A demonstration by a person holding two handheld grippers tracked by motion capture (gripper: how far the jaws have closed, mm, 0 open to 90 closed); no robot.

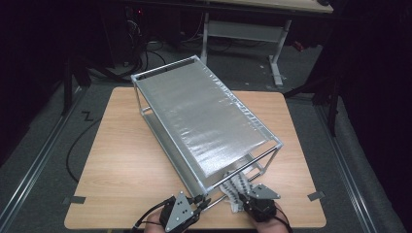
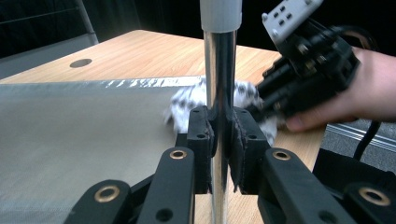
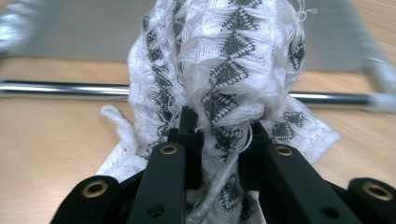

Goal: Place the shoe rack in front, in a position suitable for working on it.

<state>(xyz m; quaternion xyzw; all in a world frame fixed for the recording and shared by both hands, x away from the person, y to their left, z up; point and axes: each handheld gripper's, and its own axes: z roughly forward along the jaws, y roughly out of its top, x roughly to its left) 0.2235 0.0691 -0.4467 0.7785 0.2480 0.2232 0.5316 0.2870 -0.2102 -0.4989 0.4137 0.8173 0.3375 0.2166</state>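
The left claw [image 2: 223, 140] is clamped on the rack's chrome post [image 2: 219, 84], steadying it. Beside that post, the right claw [image 3: 219, 135] pinches the patterned cloth [image 3: 224, 70]; wiping the rack's near rail [image 3: 56, 87] looks under way, so next press the cloth along it.

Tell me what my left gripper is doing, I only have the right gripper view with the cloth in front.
Observer: The left gripper is clamped on an upright chrome post of the metal rack.
Operator: Which post?
Observer: The near corner one, by the table's front edge.
Operator: And where is my cloth relative to it?
Observer: The patterned cloth, held by the right gripper, sits just right of that post, at the rack's open near end.
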